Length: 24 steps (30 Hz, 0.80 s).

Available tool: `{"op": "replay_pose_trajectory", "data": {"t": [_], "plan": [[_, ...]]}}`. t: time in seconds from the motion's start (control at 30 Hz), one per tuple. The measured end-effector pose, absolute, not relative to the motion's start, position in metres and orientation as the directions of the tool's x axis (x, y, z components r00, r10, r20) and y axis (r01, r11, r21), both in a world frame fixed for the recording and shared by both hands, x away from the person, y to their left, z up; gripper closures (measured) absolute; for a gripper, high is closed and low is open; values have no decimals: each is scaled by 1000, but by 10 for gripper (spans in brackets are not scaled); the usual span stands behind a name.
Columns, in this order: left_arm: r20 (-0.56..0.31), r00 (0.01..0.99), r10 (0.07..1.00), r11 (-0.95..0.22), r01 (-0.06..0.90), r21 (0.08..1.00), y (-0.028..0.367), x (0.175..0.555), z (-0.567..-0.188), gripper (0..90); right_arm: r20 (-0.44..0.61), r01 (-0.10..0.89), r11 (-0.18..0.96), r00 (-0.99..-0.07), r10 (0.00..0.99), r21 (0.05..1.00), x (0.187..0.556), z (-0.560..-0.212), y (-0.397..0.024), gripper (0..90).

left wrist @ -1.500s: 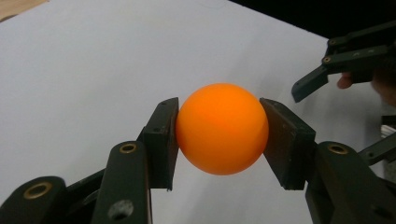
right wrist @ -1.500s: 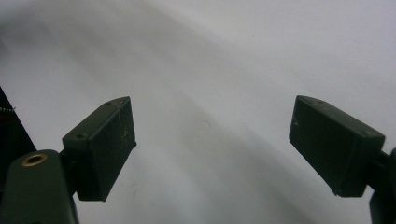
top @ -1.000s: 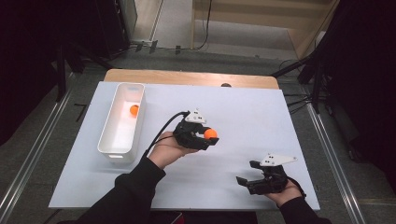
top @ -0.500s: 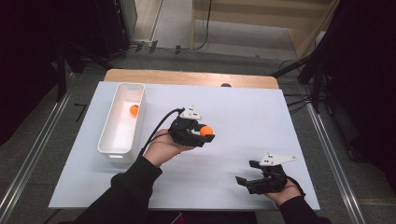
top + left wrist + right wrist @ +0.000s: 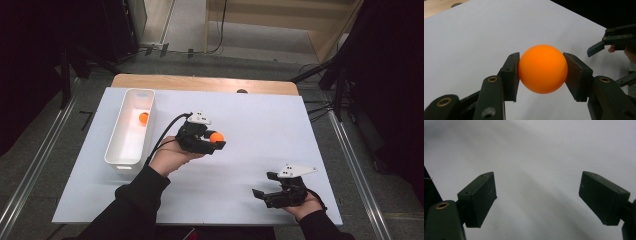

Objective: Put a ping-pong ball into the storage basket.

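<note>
The small orange plastic ball (image 5: 542, 68) sits between the two black jaws of the left gripper (image 5: 212, 142), which are closed on it from both sides and hold it above the white table sheet (image 5: 260, 125), near the middle. Nearest to the person, at the lower right in the high view, the right gripper (image 5: 265, 194) rests low on the sheet with its jaws wide apart and nothing between them.

The step in hand seems to be the carrying of the ball to the bin. The next move probably calls for swinging the left gripper leftwards over the long white plastic bin (image 5: 116, 155), which stands just beside it, and then opening the jaws above the inside.

Farther off in this bin lies a second orange ball (image 5: 143, 118), near the far end. The near wall of the bin stands in the way, so the ball must pass over it. Behind the sheet, the wooden table edge (image 5: 200, 82) shows.
</note>
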<state>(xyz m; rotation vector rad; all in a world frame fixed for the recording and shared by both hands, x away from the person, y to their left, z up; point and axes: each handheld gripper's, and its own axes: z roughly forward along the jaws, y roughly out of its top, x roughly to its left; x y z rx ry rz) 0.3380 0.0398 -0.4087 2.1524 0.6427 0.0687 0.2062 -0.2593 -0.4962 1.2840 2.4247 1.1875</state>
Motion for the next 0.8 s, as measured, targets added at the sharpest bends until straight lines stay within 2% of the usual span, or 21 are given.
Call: {"op": "replay_pose_trajectory", "data": {"t": [0.8], "plan": [[-152, 831, 535, -483, 448, 752, 62, 349, -399, 501, 218, 634, 319, -621, 753, 704, 206, -496, -259, 129]]}}
